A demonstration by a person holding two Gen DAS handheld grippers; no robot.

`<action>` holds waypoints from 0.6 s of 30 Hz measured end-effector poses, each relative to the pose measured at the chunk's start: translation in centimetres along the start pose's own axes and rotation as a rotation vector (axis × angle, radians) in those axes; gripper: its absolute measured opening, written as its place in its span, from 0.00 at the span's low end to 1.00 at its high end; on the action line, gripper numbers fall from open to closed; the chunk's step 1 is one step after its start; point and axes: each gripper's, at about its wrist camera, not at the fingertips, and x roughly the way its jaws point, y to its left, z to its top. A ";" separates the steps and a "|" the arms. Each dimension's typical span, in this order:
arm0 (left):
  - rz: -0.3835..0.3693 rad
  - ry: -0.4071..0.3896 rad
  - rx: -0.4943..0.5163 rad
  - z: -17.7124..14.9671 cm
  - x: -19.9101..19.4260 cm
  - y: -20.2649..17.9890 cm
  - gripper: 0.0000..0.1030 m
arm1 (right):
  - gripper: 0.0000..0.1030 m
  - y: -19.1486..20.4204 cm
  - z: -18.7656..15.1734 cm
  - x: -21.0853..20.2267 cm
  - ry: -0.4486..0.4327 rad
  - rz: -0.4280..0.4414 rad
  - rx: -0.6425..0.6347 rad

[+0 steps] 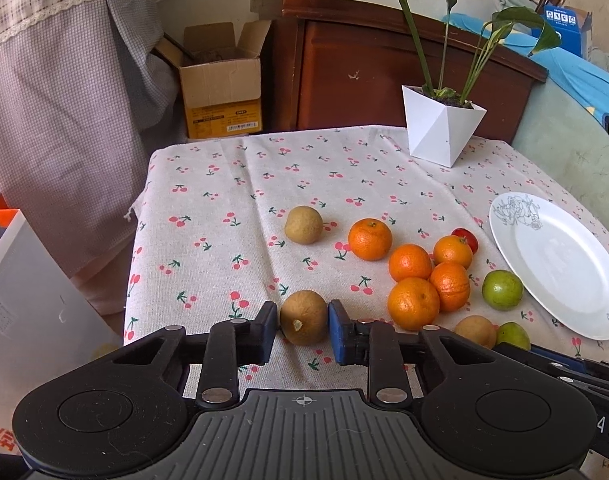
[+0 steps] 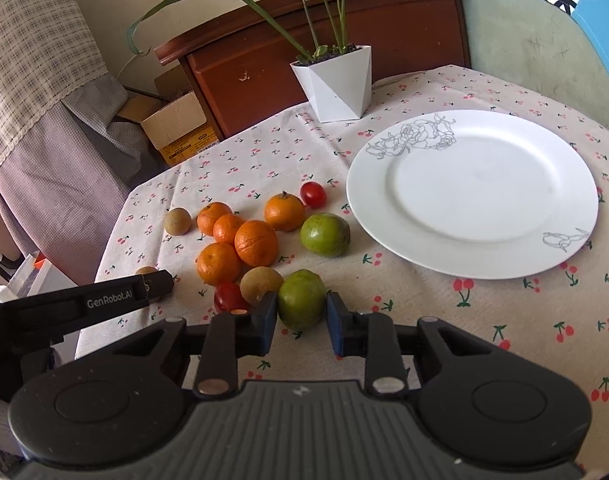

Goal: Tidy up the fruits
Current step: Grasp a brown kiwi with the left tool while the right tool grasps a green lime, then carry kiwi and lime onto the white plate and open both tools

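Both grippers are clamping fruit on the counter, left gripper [image 1: 303, 326] pinching a brown longan-like fruit [image 1: 304, 317] and right gripper [image 2: 301, 318] a green fruit [image 2: 301, 299], likely for transferring to the empty white plate [image 2: 544, 248] nearby.

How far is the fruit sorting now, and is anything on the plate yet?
Nothing is done yet: the white plate is bare. In hand: the left claw is shut on a brown fruit, the right claw on a green fruit. Left: the oranges and the other fruit on the cloth.
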 end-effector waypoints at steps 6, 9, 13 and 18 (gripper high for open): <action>-0.009 -0.001 -0.018 -0.1 -0.3 0.1 0.22 | 0.26 -0.3 0.2 -0.3 -0.010 0.012 0.021; -0.019 -0.005 -0.024 -0.1 -0.6 0.1 0.22 | 0.26 -0.3 0.1 -0.4 -0.012 0.016 0.022; -0.036 -0.016 -0.012 0.0 -1.3 -0.6 0.22 | 0.26 -0.5 0.3 -0.7 -0.022 0.020 0.033; -0.063 -0.033 -0.001 0.2 -2.1 -1.6 0.22 | 0.26 -0.9 0.5 -1.2 -0.041 0.021 0.045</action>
